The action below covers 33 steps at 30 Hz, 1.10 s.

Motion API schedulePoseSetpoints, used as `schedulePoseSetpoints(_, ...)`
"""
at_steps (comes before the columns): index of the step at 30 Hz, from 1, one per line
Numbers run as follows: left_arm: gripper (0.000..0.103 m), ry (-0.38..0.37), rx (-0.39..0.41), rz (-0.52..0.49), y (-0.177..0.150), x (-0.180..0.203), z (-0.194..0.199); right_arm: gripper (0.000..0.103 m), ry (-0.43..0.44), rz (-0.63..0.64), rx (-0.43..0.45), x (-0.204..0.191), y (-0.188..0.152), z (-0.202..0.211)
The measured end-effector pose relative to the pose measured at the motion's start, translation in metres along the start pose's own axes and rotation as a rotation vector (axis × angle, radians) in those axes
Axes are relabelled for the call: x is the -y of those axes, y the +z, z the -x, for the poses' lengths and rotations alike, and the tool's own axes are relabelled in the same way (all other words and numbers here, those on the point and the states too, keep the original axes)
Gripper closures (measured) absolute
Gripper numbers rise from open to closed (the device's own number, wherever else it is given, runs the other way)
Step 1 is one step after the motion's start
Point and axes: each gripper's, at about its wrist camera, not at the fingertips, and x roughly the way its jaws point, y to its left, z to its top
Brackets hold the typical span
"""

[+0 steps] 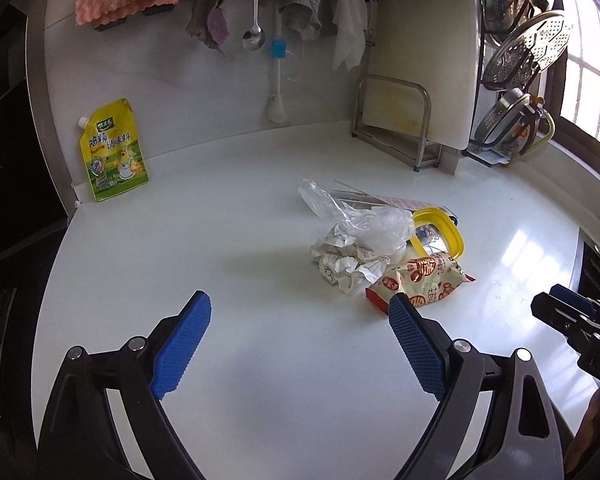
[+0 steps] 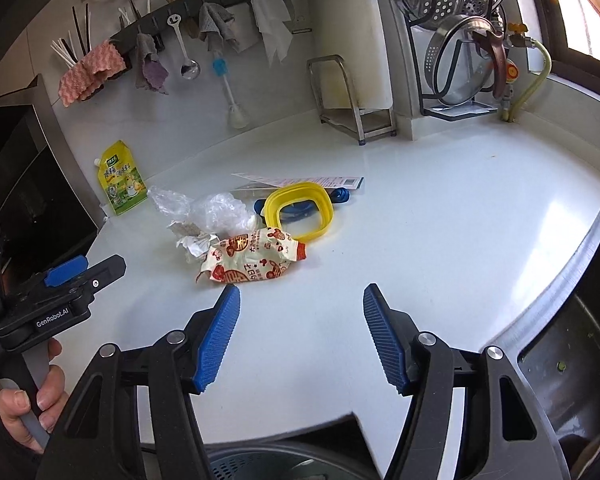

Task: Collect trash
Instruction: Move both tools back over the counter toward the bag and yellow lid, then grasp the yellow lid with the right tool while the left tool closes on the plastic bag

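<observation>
Your left gripper (image 1: 300, 344) and right gripper (image 2: 300, 340) hover empty, fingers spread wide, over the white desk (image 1: 220, 240). The snack wrapper (image 2: 252, 258) lies mid-desk just beyond the right fingers, long axis crosswise; right hand looks nearer.

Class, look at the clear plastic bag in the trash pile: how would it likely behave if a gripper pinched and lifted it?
The plastic bag is thin and crumpled, so it probably flops and deforms rather than holding shape. It looks very light for its size. It rests on the crumpled paper, so lifting it may nudge that too.
</observation>
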Motion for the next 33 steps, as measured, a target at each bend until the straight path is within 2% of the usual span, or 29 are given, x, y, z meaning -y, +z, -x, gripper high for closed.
schedulePoseSetpoints(7, 0.014, -0.009, -0.034, 0.028, 0.009, -0.005, -0.034, 0.041, 0.005, 0.006, -0.037, -0.005, 0.030, -0.045)
schedulePoseSetpoints(16, 0.013, -0.019, -0.049, 0.037, 0.014, -0.010, -0.056, 0.032, -0.048, 0.051, -0.090, -0.011, 0.052, -0.092)
schedulePoseSetpoints(33, 0.013, -0.029, -0.076, 0.048, 0.015, -0.010, -0.063, 0.029, -0.079, 0.100, -0.170, -0.018, 0.059, -0.138)
